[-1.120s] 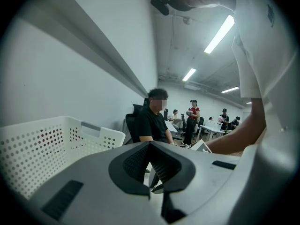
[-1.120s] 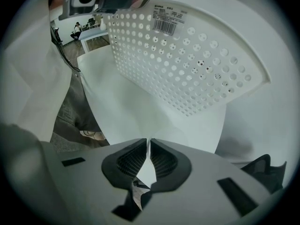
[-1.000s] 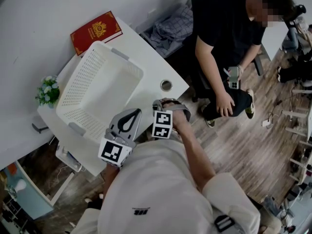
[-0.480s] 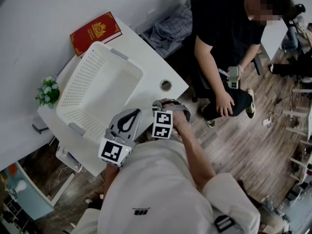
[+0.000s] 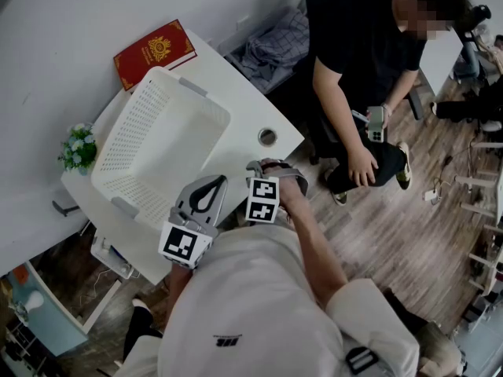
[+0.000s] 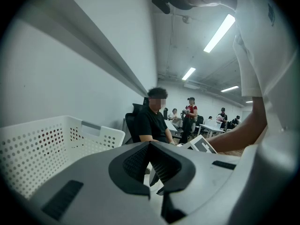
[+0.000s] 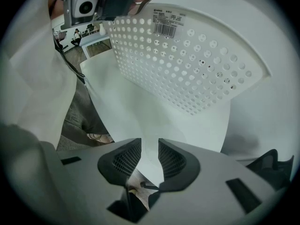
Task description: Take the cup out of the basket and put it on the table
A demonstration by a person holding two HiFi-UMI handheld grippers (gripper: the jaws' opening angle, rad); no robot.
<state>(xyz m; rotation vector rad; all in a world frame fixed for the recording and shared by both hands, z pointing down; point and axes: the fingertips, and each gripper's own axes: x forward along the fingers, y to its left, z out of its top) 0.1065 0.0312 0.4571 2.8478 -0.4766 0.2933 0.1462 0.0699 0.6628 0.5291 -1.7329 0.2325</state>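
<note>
The white perforated basket (image 5: 161, 144) lies on the white table (image 5: 236, 108), and I see nothing inside it. A small round cup (image 5: 268, 137), seen from above, stands on the table near its right edge, apart from the basket. Both grippers hover at the table's near edge, close to my body. The left gripper (image 5: 209, 187) (image 6: 150, 146) has its jaws touching, with nothing in them. The right gripper (image 5: 255, 166) (image 7: 150, 150) keeps a narrow gap between its pads, and only the tabletop shows through it. The basket's wall (image 7: 187, 60) fills the right gripper view.
A red book (image 5: 154, 51) lies at the table's far corner, and a small flower plant (image 5: 78, 146) sits left of the basket. A person in black (image 5: 361, 61) sits beside the table's right side. Wooden floor (image 5: 393, 234) lies to the right.
</note>
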